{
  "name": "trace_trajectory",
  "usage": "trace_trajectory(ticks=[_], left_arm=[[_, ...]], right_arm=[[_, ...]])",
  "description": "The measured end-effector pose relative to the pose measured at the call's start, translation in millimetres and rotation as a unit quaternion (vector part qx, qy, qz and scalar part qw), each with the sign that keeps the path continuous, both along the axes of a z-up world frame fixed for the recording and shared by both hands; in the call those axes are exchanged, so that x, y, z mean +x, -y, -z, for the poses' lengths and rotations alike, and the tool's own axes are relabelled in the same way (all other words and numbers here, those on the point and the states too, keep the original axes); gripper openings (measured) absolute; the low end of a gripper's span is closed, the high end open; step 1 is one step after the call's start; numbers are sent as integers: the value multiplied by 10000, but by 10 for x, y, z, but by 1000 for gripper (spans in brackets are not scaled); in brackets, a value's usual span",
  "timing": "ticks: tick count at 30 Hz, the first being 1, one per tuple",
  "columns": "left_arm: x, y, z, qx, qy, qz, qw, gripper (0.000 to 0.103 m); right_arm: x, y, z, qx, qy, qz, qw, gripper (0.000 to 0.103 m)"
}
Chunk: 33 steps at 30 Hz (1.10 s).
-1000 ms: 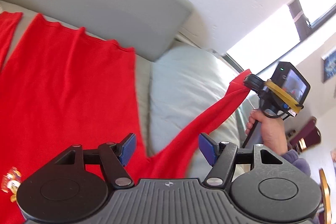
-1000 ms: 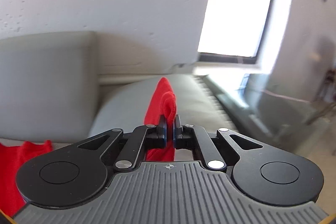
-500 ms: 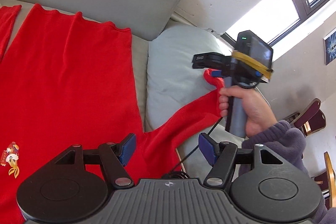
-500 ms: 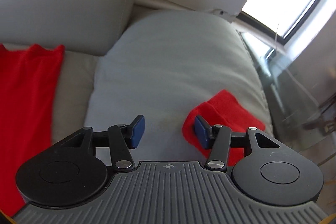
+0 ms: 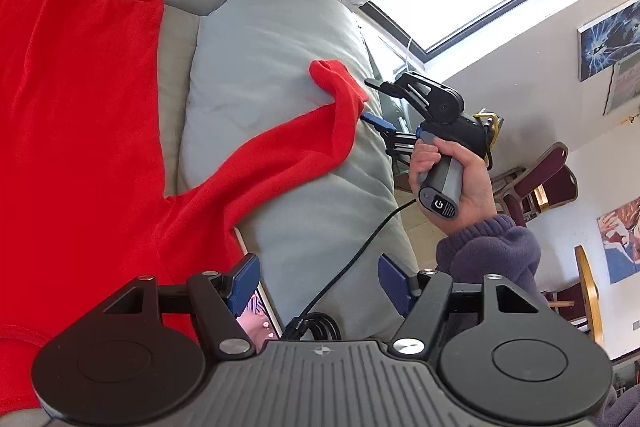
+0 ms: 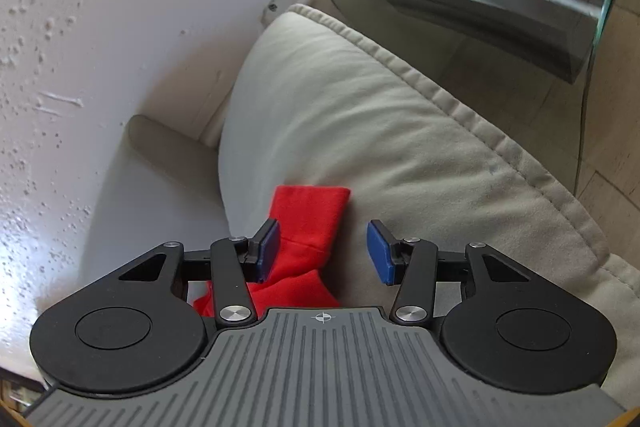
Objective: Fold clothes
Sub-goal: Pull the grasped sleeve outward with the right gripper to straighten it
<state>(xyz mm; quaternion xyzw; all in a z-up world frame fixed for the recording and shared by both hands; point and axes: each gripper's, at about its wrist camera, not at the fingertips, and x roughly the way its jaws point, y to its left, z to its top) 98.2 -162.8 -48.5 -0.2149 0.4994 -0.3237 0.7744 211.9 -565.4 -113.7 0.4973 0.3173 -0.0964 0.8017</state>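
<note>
Released — the red sleeve (image 5: 304, 143) has dropped from the right gripper (image 6: 322, 253), whose jaws have just been opening, onto the grey cushion (image 5: 280, 39) at right. Left gripper (image 5: 318, 281) hovers wide, empty. Red shirt (image 5: 80, 99) lies spread flat — folding barely begun.

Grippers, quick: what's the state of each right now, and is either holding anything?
Left gripper: open, holding nothing.
Right gripper: open after just releasing; the red sleeve cuff lies loose between its jaws.

No legible text; only a power symbol on the right gripper (image 5: 378, 103) handle's butt.
</note>
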Motion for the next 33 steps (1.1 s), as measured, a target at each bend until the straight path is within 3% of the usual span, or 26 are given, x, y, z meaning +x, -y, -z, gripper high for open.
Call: trace_trajectory(ticks=[2,4,6,7,11,13,15,19,23,26,33], left_arm=[[-7,-19,14,45,-73,-62,9999,63],[16,-33,33,48,-140,-131,9998,63],[4,-42,17,86,-127,-159,9998,63],[-2,-46,9,106,-120,-173,9997,63],[-52,-98,-60,180,21,-195,9996,63],[-65,-134,-83,151,36,-233,9996,63],[-80,-171,-112,86,39,-272,9996,63],[-136,-217,-196,-77,112,-305,9994,63],[-178,-230,-271,-260,187,-216,9993,64],[-186,-210,-269,-277,205,-104,9994,64],[-75,-165,-85,-157,46,8,9999,64]], right_arm=[[68,101,248,661,272,82,9974,51],[138,137,410,984,495,94,9939,46],[226,89,456,716,446,11,9964,31],[254,58,441,486,380,-35,9981,5],[232,-135,103,-628,477,-114,9968,4],[136,-251,-242,-1262,783,-57,9889,4],[-29,-324,-652,-1558,1245,116,9798,4],[-330,-537,-1514,-2480,1957,276,9484,4],[-519,-711,-2074,-3395,2120,309,9159,4],[-539,-780,-2162,-3763,1922,249,9060,4],[-168,-500,-1641,-3760,1160,103,9193,4]])
